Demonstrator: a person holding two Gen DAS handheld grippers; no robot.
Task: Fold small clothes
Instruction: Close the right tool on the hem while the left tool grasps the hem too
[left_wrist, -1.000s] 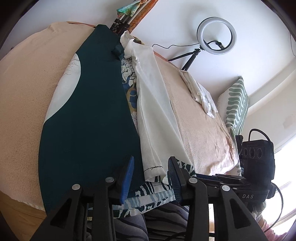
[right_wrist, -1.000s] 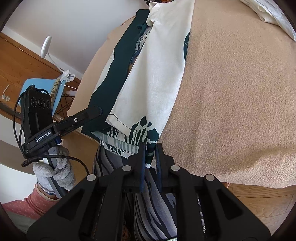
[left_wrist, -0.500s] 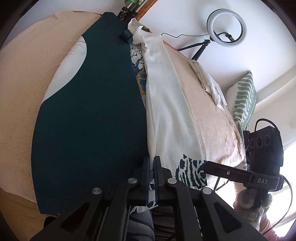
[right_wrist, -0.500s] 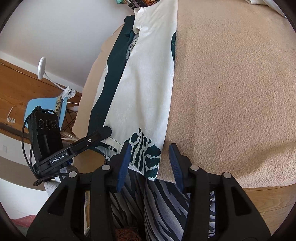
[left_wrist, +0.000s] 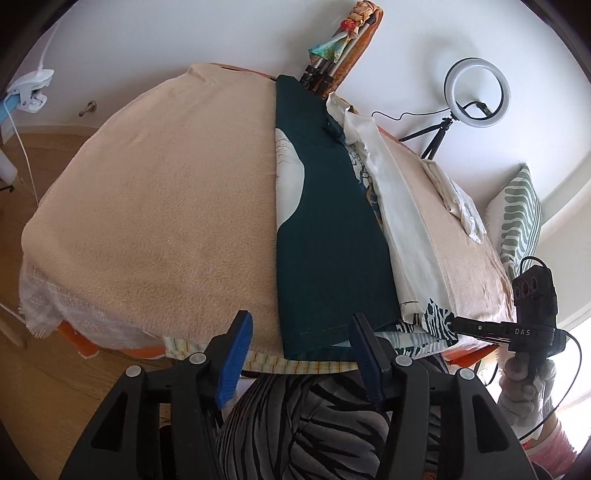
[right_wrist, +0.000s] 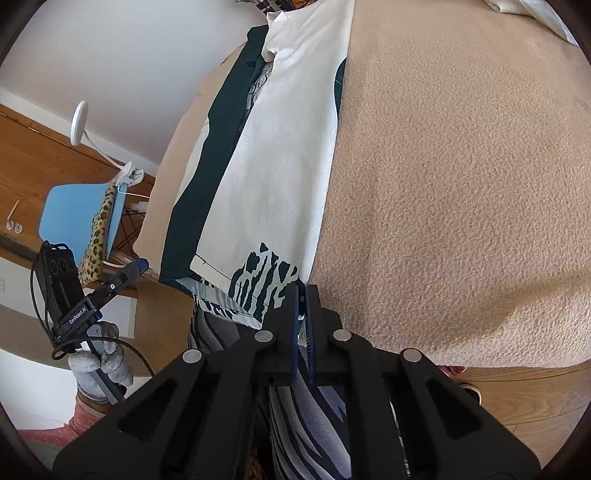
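Garment (left_wrist: 332, 236) spread lengthwise down the middle of the bed (left_wrist: 155, 206), far end at the bed's far edge, hem hanging just over the near edge. Dark green half folded in from one side, white half (right_wrist: 280, 162) folded in from the other, printed hem (right_wrist: 258, 284) showing at the near edge.

Left gripper (left_wrist: 301, 349): jaws roughly half open, just been opening, nothing between the pads. Hovering off the near edge; green hem visible between the blue pads but looks beyond the tips, not in them.

Right gripper (right_wrist: 302, 295): jaws just been closing, now almost fully together, pinching the white-side corner of the printed hem at the near edge. Only a thin sliver of cloth between the pads, so probably a shallow bite.

Step in hand, judged: taking both hem corners to fold the strip end over end toward the far edge.

Doing it well:
- Bring left tips onto the green hem corner (left_wrist: 291, 350), close on all layers, not just the top one.
- Match bite depth left and right, else fold line skews.
- Check right grip holds every layer before lifting; reseat if only the top ply caught.
- Lift both corners together, level, low over the bed, keep side folds from flopping open.
- Lay hem square to the far end, release only once cloth lies flat.

Risk: loose white layer sliding off the green one mid-carry.

Second white garment (left_wrist: 458, 199) near the bed's right edge, untouched.
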